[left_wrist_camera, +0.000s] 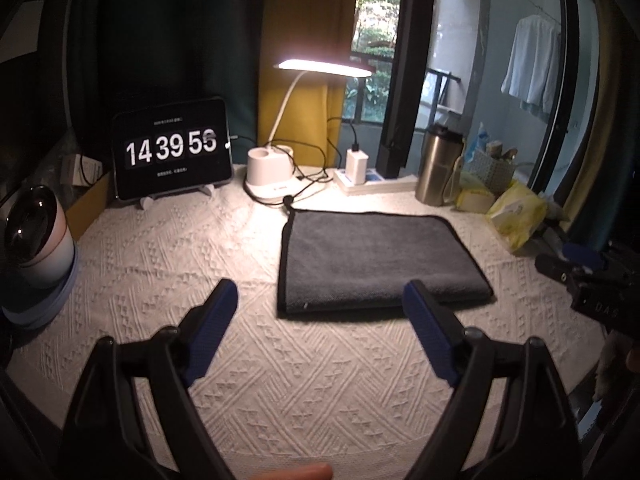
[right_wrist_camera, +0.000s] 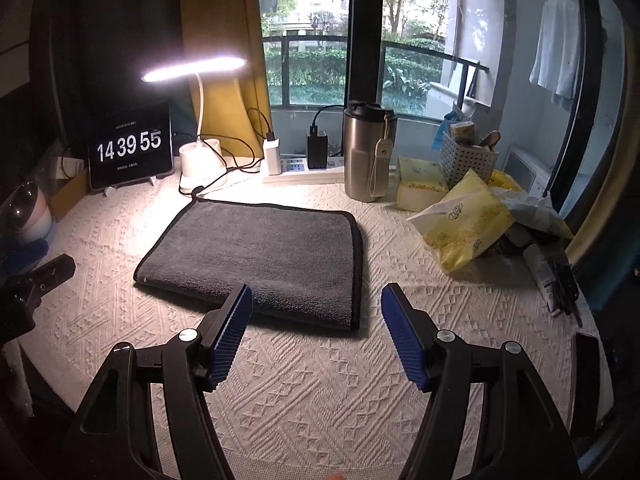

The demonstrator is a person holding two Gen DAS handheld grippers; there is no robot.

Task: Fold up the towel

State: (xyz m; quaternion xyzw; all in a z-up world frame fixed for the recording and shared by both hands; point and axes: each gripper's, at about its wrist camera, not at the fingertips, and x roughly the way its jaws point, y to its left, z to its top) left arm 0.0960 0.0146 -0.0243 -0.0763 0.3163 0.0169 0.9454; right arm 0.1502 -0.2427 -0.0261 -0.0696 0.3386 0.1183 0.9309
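A grey towel point(left_wrist_camera: 376, 258) with black trim lies folded flat on the white textured tablecloth point(left_wrist_camera: 180, 248); it also shows in the right wrist view point(right_wrist_camera: 264, 256). My left gripper point(left_wrist_camera: 320, 300) is open and empty, hovering just in front of the towel's near left corner. My right gripper point(right_wrist_camera: 316, 304) is open and empty, above the towel's near right corner. The right gripper's body point(left_wrist_camera: 584, 280) shows at the right edge of the left wrist view, and the left gripper's body point(right_wrist_camera: 36, 280) at the left edge of the right wrist view.
At the back stand a tablet clock point(left_wrist_camera: 172, 148), a lit desk lamp point(left_wrist_camera: 268, 176), a power strip with chargers point(right_wrist_camera: 296, 168), and a steel tumbler point(right_wrist_camera: 368, 152). Tissue packs point(right_wrist_camera: 460, 224) and a basket point(right_wrist_camera: 468, 160) crowd the right. A pink-white speaker point(left_wrist_camera: 36, 236) sits left.
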